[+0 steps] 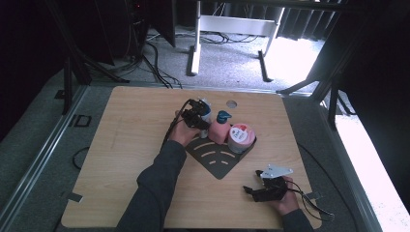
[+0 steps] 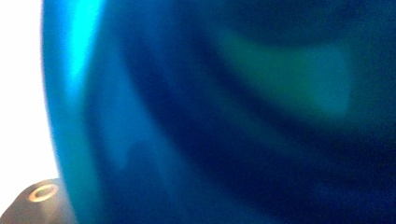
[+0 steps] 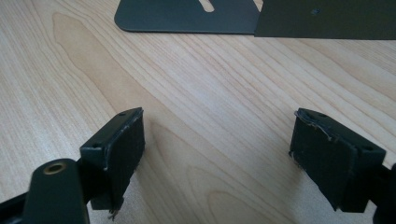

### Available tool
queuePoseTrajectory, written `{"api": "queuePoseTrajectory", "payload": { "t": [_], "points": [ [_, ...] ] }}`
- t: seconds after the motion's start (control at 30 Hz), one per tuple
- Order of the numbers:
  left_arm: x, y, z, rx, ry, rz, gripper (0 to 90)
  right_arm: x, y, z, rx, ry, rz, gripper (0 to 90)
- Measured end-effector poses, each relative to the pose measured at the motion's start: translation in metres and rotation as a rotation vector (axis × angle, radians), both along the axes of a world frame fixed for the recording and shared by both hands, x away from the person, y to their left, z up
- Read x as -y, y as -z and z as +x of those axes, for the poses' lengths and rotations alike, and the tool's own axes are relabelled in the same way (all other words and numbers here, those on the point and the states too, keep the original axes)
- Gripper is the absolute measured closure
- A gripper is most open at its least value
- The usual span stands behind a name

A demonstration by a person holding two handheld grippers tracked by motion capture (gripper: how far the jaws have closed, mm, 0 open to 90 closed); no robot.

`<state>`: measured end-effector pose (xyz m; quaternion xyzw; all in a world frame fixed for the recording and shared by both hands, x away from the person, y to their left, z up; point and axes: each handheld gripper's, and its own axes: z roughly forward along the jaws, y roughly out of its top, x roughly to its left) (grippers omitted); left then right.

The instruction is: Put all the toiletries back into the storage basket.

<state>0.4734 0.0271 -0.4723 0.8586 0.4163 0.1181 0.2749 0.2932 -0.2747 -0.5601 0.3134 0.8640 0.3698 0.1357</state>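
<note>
My left arm reaches far forward, sleeve stretched over the middle of the table, left gripper (image 1: 197, 115) at the far end with its jaws part-way apart. My right hand (image 1: 285, 195) rests low at the near right corner, the right gripper (image 3: 217, 154) pointing left, jaws spread wide with nothing between them.

Blue thing (image 2: 210, 116) at left gripper (image 1: 197, 116): blurred, unidentifiable.
</note>
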Motion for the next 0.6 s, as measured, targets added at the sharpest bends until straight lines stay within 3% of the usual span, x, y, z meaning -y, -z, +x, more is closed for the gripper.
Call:
{"api": "queuePoseTrajectory", "payload": {
  "t": [0.6],
  "points": [
    [0.0003,0.0038,0.0015,0.002,-0.013,-0.027,53.9,-0.0002,0.0000,-0.0002,-0.002,0.001,0.000,17.5]
  ]
}}
